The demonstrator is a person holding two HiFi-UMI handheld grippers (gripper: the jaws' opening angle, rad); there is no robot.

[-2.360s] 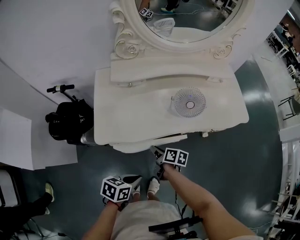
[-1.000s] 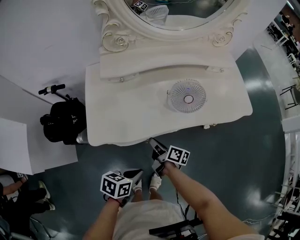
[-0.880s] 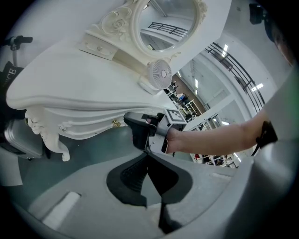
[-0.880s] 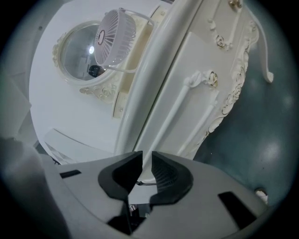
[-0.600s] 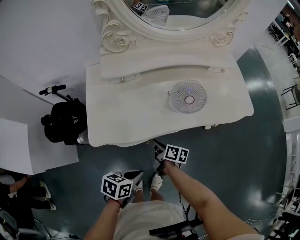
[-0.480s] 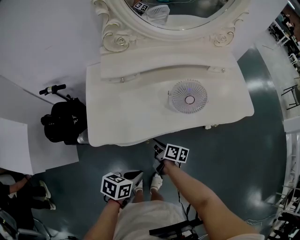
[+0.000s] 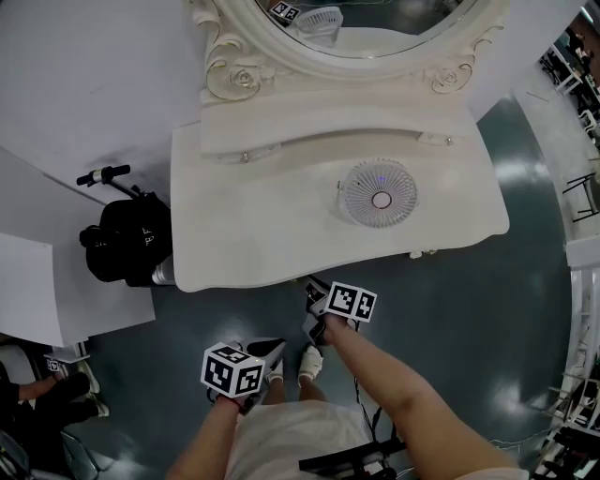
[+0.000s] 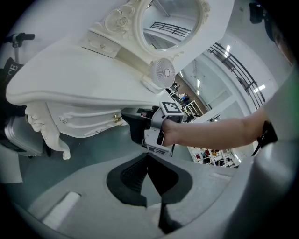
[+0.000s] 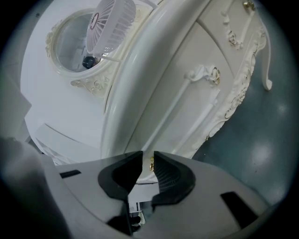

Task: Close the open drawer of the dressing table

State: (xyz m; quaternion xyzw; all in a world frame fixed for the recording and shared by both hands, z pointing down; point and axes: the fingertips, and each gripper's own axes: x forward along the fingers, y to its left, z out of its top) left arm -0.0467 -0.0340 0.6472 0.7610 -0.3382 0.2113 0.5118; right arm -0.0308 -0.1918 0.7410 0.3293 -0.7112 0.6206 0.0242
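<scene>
Underfoot, the glossy dark-teal floor carries the white-painted wooden dressing table. Its smooth matt worktop has a rounded, bowed edge over a front carved with scrolls. At 12 o'clock rises an oval mirror in a moulded frame with rosettes. Toward 2 o'clock on the worktop stands a small round white plastic fan with a finely ribbed grille.

The ridged white drawer front lies pushed in, level with the carved front around it under the worktop's 6 o'clock edge, so nothing inside can be seen.

The right gripper is at that edge. Its black ribbed jaws stand a narrow gap apart, closed about the small gold metal drawer pull, which sits between their tips.

The left gripper hangs lower, near the person's 7 o'clock and well apart from the table. Its jaws meet at the tips with nothing held.

At the table's 9 o'clock a soft black fabric bag rests on the floor just beside it.
</scene>
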